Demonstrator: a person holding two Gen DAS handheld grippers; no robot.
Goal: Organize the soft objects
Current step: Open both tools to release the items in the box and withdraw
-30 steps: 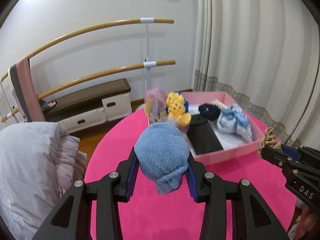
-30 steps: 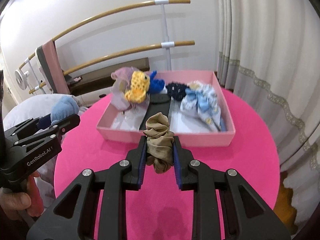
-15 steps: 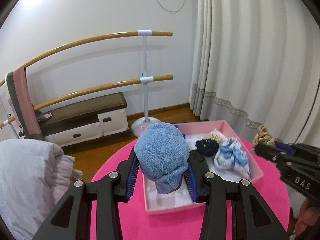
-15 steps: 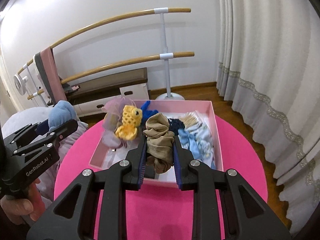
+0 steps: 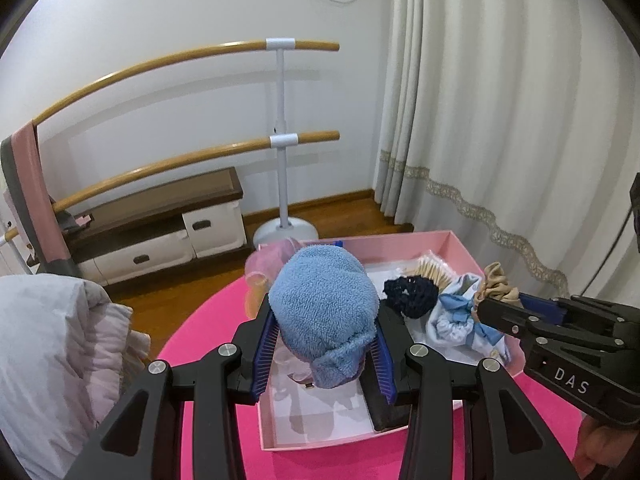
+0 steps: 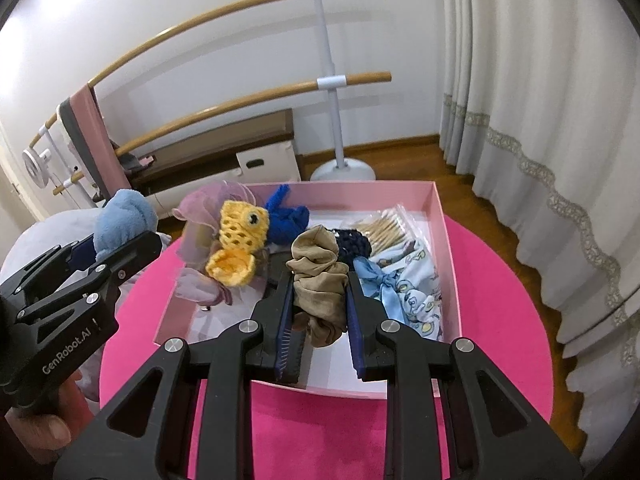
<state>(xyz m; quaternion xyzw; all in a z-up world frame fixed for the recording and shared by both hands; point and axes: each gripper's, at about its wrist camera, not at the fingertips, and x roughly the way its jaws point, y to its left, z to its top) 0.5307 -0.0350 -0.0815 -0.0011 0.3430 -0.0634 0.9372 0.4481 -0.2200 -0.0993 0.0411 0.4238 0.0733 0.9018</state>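
My left gripper [image 5: 324, 344] is shut on a fluffy light-blue towel scrunchie [image 5: 324, 312] and holds it above the near left part of the pink box [image 5: 460, 244]. My right gripper [image 6: 320, 316] is shut on a tan satin scrunchie [image 6: 320, 276] above the box's [image 6: 440, 216] near middle. The box holds a yellow crochet piece [image 6: 236, 240], a royal-blue piece [image 6: 286, 216], a lilac sheer scrunchie [image 6: 204, 208], a navy scrunchie [image 6: 354, 244], a pale-blue printed bow [image 6: 408, 284] and a packet of cotton swabs [image 6: 384, 226].
The box stands on a round bright-pink table [image 6: 500, 320]. A white quilt [image 5: 52, 340] lies at the left. Behind are a ballet barre [image 5: 280, 140], a low bench with drawers [image 5: 160, 216] and cream curtains [image 5: 500, 120] on the right.
Both grippers have moved forward and now hang over the box, each still holding its scrunchie. The view tilted down toward the box's inside.
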